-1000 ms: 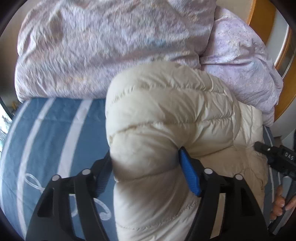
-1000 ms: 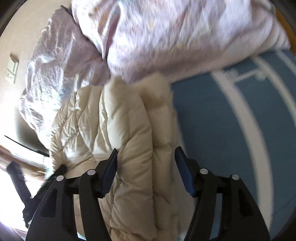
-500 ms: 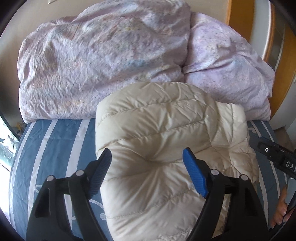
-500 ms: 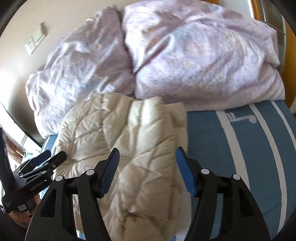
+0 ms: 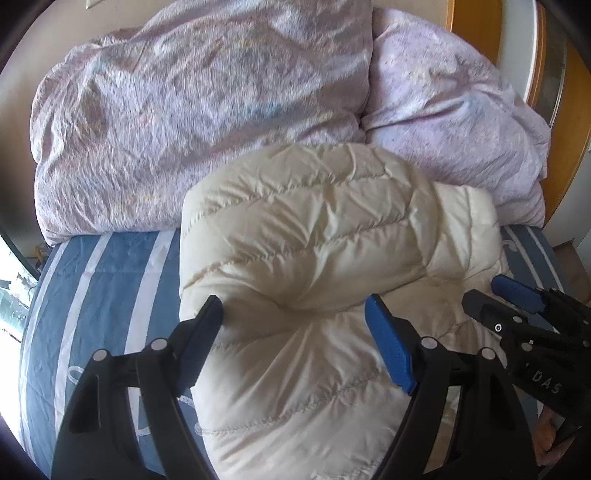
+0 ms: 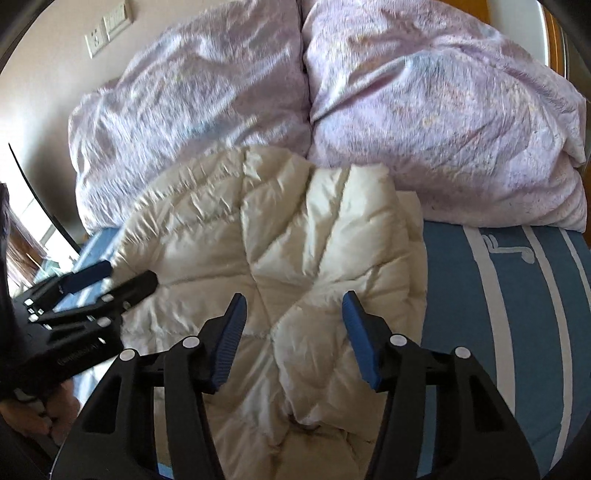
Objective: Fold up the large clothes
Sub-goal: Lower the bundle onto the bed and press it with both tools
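- Cream puffer jacket (image 5: 317, 258) bundled on the blue striped bed (image 5: 110, 280), its far edge against the lilac duvet (image 5: 192, 110).
- Left gripper (image 5: 295, 343) spread wide over a puffed fold, pads apparently clear of the fabric.
- Right gripper (image 6: 291, 336) apart above the jacket's middle; jaws just been closing, nothing pinched between them.
- Step judged: fold let go, bundle needing tidying; next move calls for pressing the bulge flat or taking a fresh edge.
- Left view alone shows the high rounded fold; right view alone shows wall switches (image 6: 107, 29) and the jacket's flatter, creased side.
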A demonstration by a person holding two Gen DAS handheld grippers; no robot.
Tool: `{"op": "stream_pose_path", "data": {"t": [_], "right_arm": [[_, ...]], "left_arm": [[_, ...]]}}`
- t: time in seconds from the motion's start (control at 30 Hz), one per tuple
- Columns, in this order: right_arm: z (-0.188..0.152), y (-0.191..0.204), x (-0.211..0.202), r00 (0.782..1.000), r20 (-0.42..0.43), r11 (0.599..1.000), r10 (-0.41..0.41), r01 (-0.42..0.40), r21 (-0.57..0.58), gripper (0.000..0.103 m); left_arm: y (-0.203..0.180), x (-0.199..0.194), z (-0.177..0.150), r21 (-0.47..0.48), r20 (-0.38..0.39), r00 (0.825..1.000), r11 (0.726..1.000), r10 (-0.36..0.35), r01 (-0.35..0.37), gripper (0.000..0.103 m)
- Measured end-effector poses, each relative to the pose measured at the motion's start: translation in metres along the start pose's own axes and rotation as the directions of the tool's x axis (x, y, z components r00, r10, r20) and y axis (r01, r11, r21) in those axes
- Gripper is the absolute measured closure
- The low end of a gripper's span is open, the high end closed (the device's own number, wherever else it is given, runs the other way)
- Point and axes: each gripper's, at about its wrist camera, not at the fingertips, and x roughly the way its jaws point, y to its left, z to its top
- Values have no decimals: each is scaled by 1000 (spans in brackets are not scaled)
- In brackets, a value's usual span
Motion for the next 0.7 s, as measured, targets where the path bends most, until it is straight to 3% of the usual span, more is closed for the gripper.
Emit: {"op": "stream_pose_path", "data": {"t": [0.3, 0.7], "right_arm": [[-17, -7, 23, 999, -33, 999, -34, 33, -14, 50], [-40, -10, 36, 998, 30, 998, -54, 54, 19, 49]], "left_arm": [[1, 21, -6, 31, -54, 997, 998, 49, -48, 23], [7, 40, -15, 20, -67, 996, 998, 58, -57, 14]]}}
